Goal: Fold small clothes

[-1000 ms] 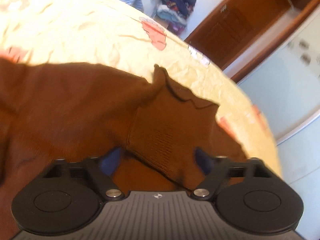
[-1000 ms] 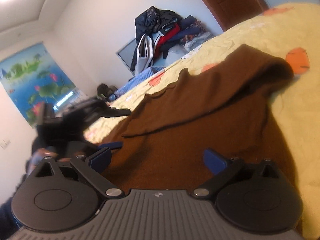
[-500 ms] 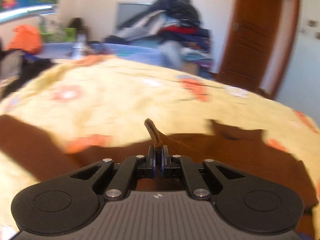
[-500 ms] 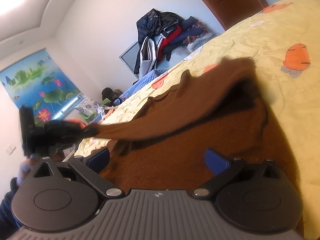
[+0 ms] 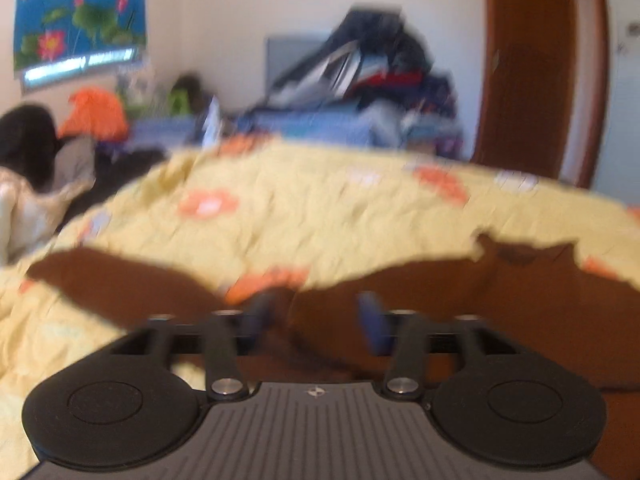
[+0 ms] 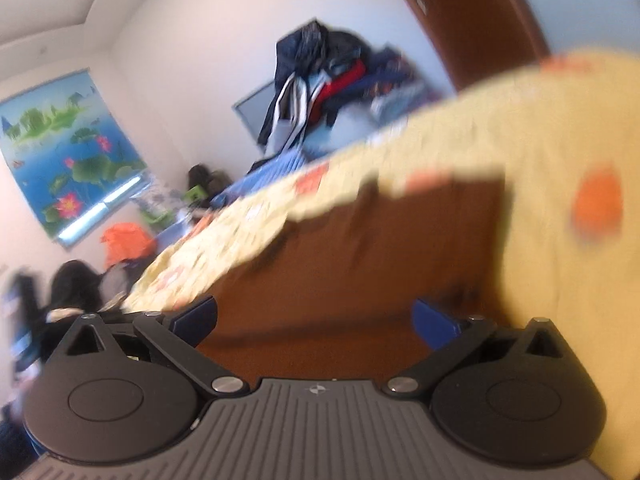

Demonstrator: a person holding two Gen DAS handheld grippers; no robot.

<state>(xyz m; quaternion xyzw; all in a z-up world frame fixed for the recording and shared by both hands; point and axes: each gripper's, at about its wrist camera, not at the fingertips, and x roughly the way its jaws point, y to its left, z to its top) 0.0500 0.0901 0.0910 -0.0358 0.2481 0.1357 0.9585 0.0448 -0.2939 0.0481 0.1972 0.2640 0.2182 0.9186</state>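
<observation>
1 yellow flowered bedspread [image 5: 340,216] under brown garment [image 5: 540,292].

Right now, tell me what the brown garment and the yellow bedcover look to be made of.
Brown garment: looks like a soft, matte knit, perhaps wool or cotton; it lies limp with no sheen, though blur hides the weave. Yellow bedcover: seemingly a thin woven cotton or blend, matte, finely crinkled all over and printed with orange flowers. Neither fibre can be confirmed by sight.
</observation>
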